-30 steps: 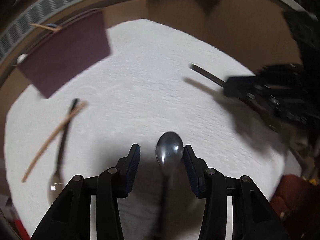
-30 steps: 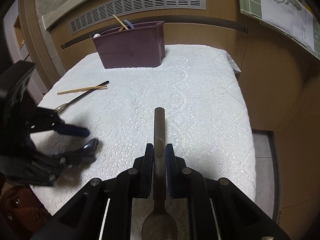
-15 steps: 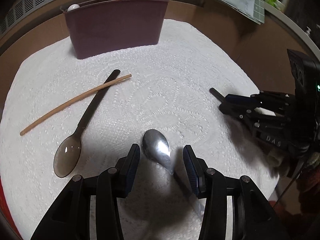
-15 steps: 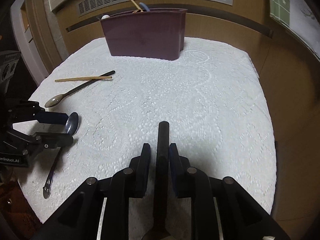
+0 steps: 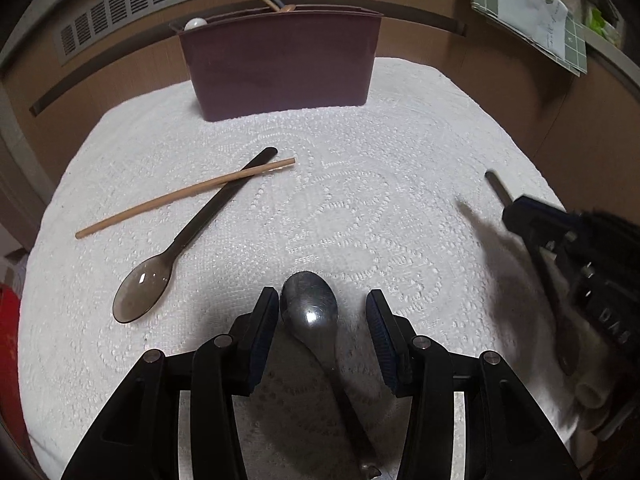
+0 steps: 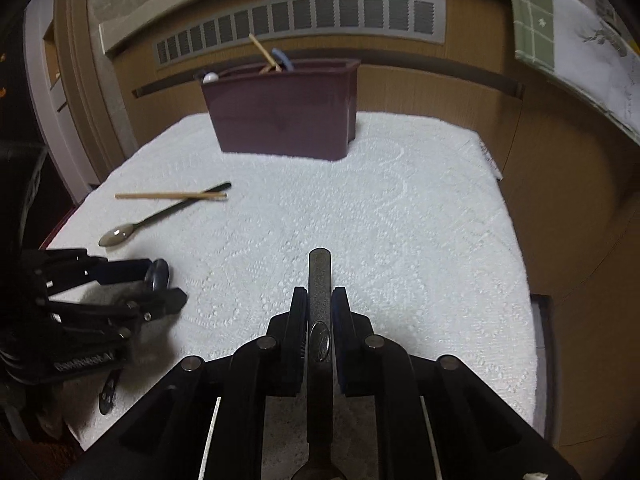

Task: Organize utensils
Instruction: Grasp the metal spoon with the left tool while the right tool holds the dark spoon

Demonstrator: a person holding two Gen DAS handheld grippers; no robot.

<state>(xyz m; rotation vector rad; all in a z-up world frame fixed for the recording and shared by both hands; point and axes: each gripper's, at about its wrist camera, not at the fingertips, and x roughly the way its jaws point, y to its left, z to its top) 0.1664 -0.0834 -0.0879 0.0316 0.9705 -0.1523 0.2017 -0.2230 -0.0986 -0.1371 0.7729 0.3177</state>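
My left gripper is open, its fingers on either side of a metal spoon that lies on the white cloth, bowl pointing away. My right gripper is shut on a dark metal utensil handle held above the cloth; it also shows in the left wrist view. A translucent brown spoon and a wooden chopstick lie crossed at the left. The maroon utensil holder stands at the back with several utensils in it.
The white lace cloth covers a small table; its right edge drops off beside brown cabinets. A vent grille runs behind the holder. A green-and-white towel hangs at the upper right.
Both grippers have turned toward the holder, which is now nearer centre in both views. The left fingers stay open around the metal spoon. The right keeps its grip.
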